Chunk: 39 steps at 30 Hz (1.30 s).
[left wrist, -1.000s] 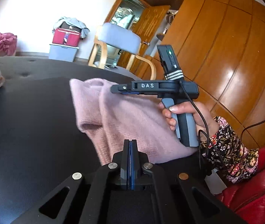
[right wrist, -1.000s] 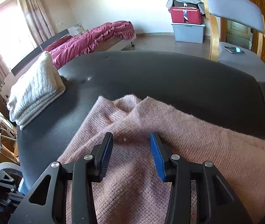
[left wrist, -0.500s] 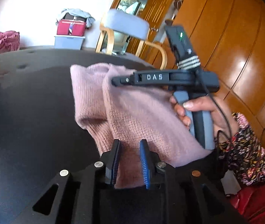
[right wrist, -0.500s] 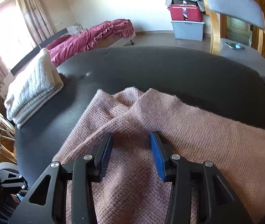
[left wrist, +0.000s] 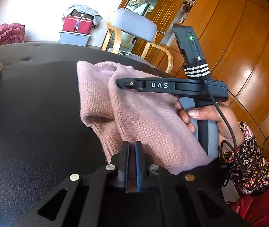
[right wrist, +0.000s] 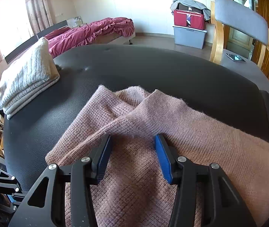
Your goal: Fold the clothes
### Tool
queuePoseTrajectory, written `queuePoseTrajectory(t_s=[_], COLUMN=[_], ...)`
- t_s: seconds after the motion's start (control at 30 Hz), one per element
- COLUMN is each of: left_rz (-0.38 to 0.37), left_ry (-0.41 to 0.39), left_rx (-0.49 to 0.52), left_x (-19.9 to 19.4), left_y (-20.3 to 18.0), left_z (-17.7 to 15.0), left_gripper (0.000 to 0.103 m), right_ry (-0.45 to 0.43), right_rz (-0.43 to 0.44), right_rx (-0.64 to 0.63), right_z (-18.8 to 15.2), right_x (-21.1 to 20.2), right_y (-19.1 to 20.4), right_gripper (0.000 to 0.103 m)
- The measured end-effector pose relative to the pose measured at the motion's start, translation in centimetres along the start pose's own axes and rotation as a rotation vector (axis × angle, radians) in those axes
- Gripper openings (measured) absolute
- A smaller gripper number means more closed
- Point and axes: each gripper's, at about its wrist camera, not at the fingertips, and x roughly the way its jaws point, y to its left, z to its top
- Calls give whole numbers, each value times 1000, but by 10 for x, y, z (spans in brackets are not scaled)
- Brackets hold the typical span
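A pink knit sweater (left wrist: 140, 113) lies bunched up on the black tabletop (left wrist: 30, 113). It sits near the edge that is closest to the person.

The left claw (left wrist: 132, 162) is pinched almost all the way together. A bit of the pink sweater is stuck between its two blue pads, so it is holding the near edge of the sweater.

The right claw (right wrist: 133, 157) is spread wide. Its blue pads (right wrist: 162, 160) rest down on the sweater (right wrist: 134, 151), one on each side of a soft fold, but they do not squeeze it. In the left view you can see the right claw from the side. It has the letters DAS on it, and its tip touches the top of the sweater. The person's right hand (left wrist: 210, 121) grips the gray handle. The sleeve on that arm has flowers on it.

At the far left of the tabletop (right wrist: 153, 71) is a folded white knit sweater (right wrist: 26, 79). It is well apart from the pink one.

Behind the tabletop stands a wooden chair with a gray back (right wrist: 240, 19). A phone (right wrist: 235, 57) lies on its seat. By the wall is a red bag (right wrist: 189, 19) on top of a gray box (right wrist: 189, 36). A bed with a dark pink blanket (right wrist: 89, 32) is farther back. Brown wood doors (left wrist: 238, 37) are on the right.
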Motion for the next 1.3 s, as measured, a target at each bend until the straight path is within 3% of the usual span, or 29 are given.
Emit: queuePoseTrajectory(t_s=[0.23,0.33,0.57,0.77,0.87,0.9,1.0,1.1,1.27,1.3], left_rz=[7,19,-7,-171,-175,-165,-122,-138,-126,-117], left_ry=[-10,38,27,105,107,104,39,-13,7,13], left_rx=[20,12,3,-52,-16,-15,-11,16,60,61], left_x=[-7,-1,1,18,17,16,-1,-27,-31,-30], left_y=[-3,1,12,14,10,10,9,4,-5,-5], left_z=[3,5,15,15,12,12,11,6,-9,-12], left_gripper=[4,15,22,27,21,4,4,4,4,4], right_ry=[-4,-8,-8,-11,-15,-22,-57,-96,-77,-65], right_rz=[12,21,25,38,50,57,70,90,91,77], right_rx=[-1,5,13,25,35,42,83,111,22,-9], right_z=[0,0,0,0,0,1,4,7,9,9], right_x=[-2,-3,-2,-2,-3,-5,-15,-31,-32,-29], right_y=[0,-1,0,-1,-3,-4,-10,-14,4,9], right_gripper=[56,56,57,57,57,57,57,57,56,41])
